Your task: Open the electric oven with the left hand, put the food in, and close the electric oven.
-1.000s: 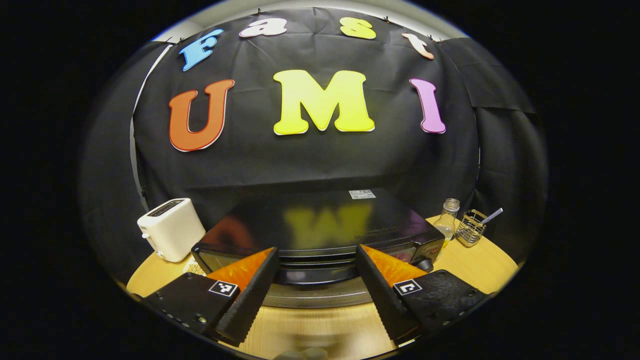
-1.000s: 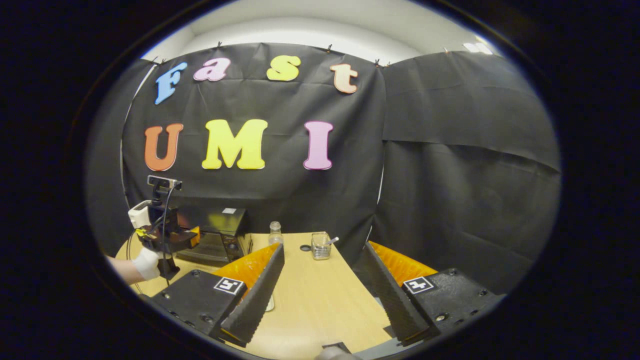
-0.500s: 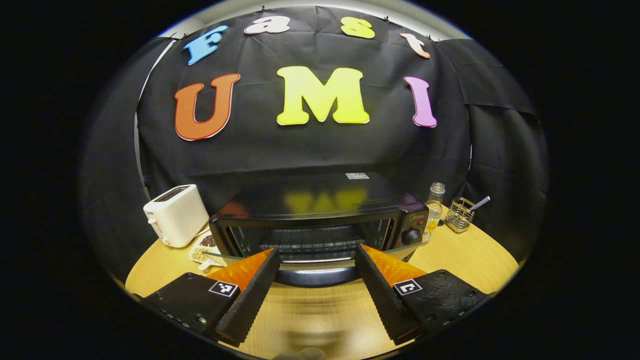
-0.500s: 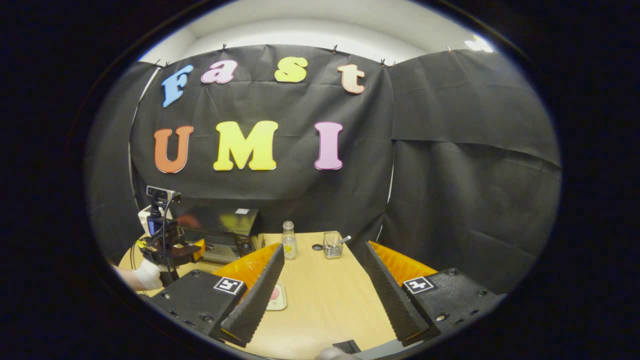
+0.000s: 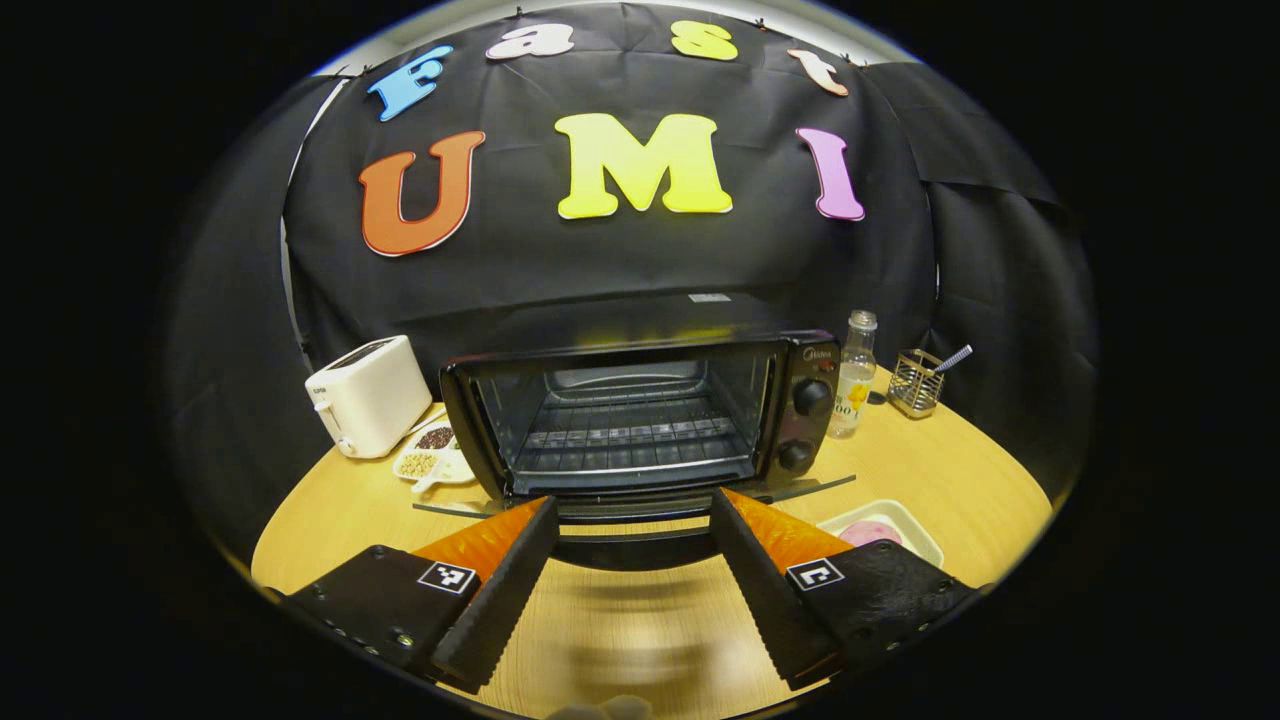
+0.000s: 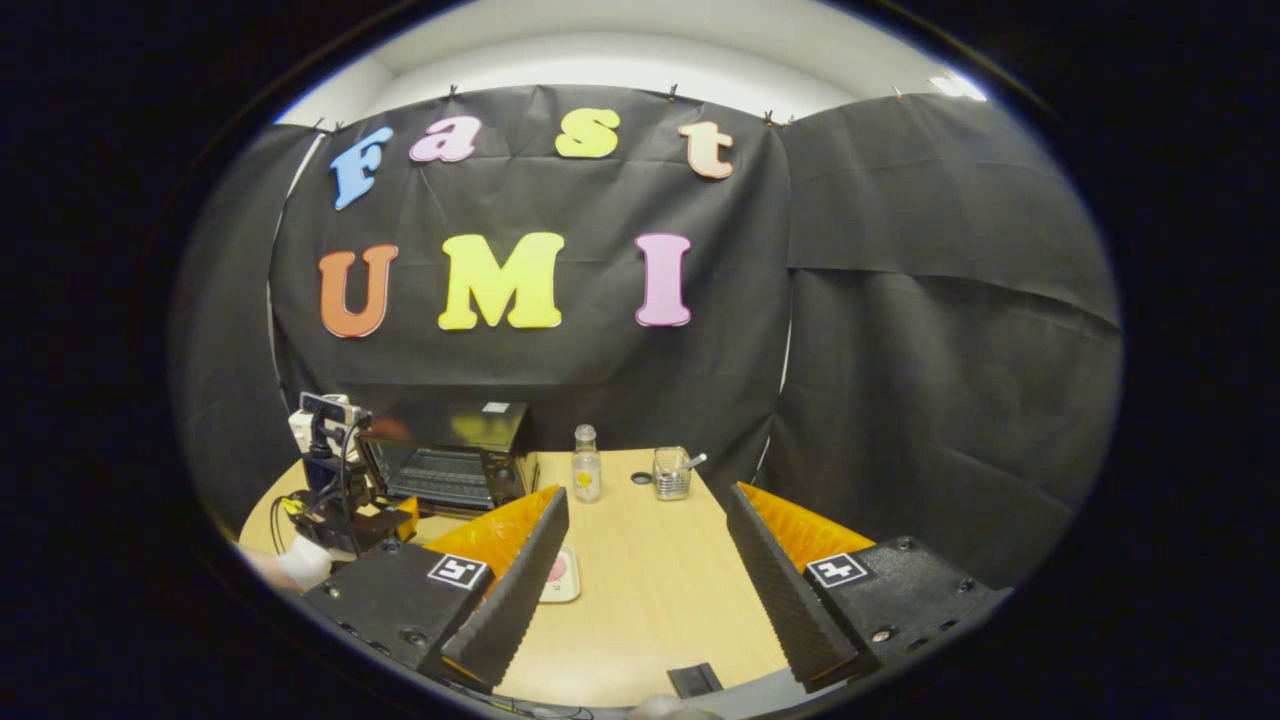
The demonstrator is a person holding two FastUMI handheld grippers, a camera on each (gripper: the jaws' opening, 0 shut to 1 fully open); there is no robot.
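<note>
The black electric oven (image 5: 640,400) stands open in the left gripper view, its wire rack bare. Its glass door (image 5: 820,487) lies folded down flat, and the door handle (image 5: 625,548) sits between the fingers of my left gripper (image 5: 632,505), which is open and wide apart. A white tray with pink food (image 5: 880,525) rests on the table right of the door. In the right gripper view the oven (image 6: 450,465) is at far left, with the left gripper (image 6: 340,500) in front of it in a gloved hand (image 6: 300,560). My right gripper (image 6: 648,495) is open above the table, beside the food tray (image 6: 560,575).
A white toaster (image 5: 368,393) and a small dish of beans (image 5: 430,462) stand left of the oven. A glass bottle (image 5: 852,375) and a wire holder (image 5: 918,382) stand to its right. A small black object (image 6: 692,680) lies at the round wooden table's near edge.
The oven door has swung down from nearly shut to fully open as my left gripper dropped and drew back. The right gripper shifted slightly, bringing the food tray into sight.
</note>
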